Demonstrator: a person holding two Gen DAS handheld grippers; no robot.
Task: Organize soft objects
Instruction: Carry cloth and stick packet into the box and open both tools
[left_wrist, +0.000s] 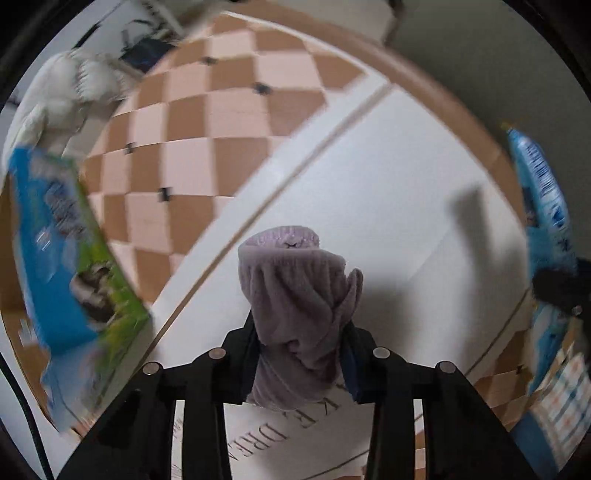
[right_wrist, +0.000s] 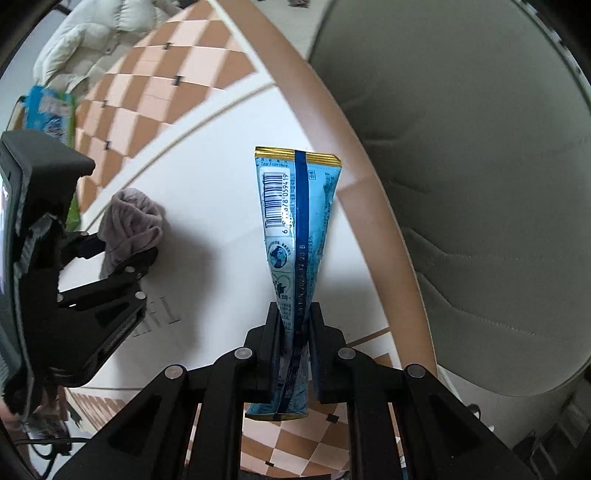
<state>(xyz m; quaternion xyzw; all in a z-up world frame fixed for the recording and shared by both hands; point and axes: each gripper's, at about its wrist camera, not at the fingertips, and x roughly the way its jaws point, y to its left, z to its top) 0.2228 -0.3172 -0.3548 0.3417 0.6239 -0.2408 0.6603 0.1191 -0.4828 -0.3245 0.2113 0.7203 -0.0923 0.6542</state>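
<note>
Mid-task: left gripper (left_wrist: 301, 354) clamps the sock (left_wrist: 295, 295), right gripper (right_wrist: 293, 328) clamps the packet (right_wrist: 295, 229), both above the white board (left_wrist: 388, 177), neither yet placed.

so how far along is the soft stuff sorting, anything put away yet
Nothing looks put away yet. Both items are in hand: the left gripper is shut on the purple cloth, the right gripper on the blue packet, both above the white board. Placing them remains.
</note>
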